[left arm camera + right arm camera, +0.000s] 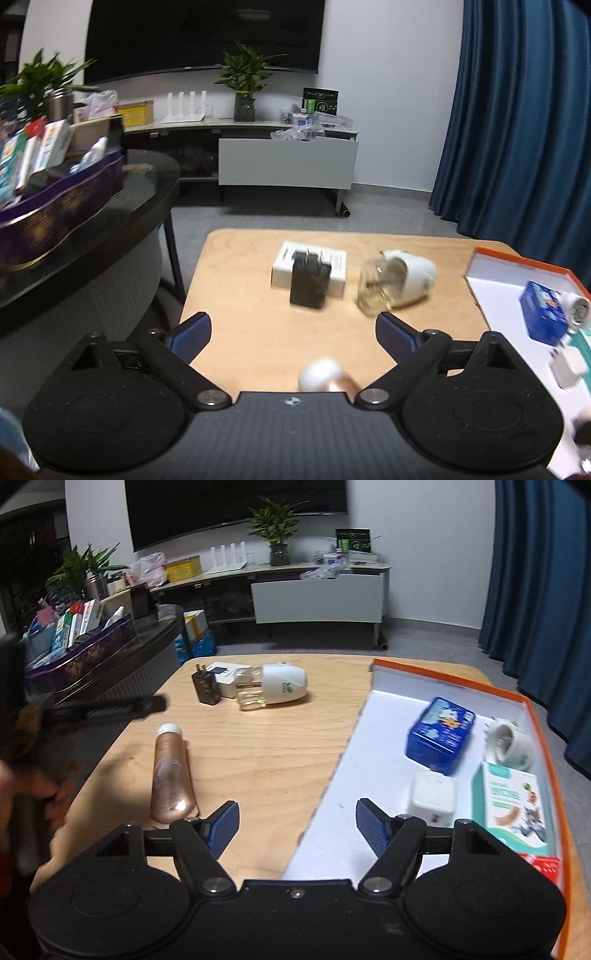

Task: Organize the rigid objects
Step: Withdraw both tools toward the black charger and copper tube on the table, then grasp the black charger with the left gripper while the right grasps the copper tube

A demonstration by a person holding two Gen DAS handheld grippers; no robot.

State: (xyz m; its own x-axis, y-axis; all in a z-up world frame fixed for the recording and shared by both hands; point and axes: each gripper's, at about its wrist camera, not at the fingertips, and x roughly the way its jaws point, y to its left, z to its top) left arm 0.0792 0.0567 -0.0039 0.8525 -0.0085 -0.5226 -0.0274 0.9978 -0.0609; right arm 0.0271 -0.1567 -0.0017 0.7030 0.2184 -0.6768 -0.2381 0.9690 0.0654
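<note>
Left gripper (293,338), released and empty above the bottle (171,771), should straddle its middle squarely before carrying it box-ward (454,685).

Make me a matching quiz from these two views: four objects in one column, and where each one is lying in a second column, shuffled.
Objects:
1. rose-gold bottle
2. blue tin
3. black plug adapter
4. white charger cube

Places:
A. leaning against the flat white box
B. in the orange-rimmed tray, far end
C. on bare wood near the table's left edge
D. in the tray, nearest the right gripper

Pairs: 1-C, 2-B, 3-A, 4-D
</note>
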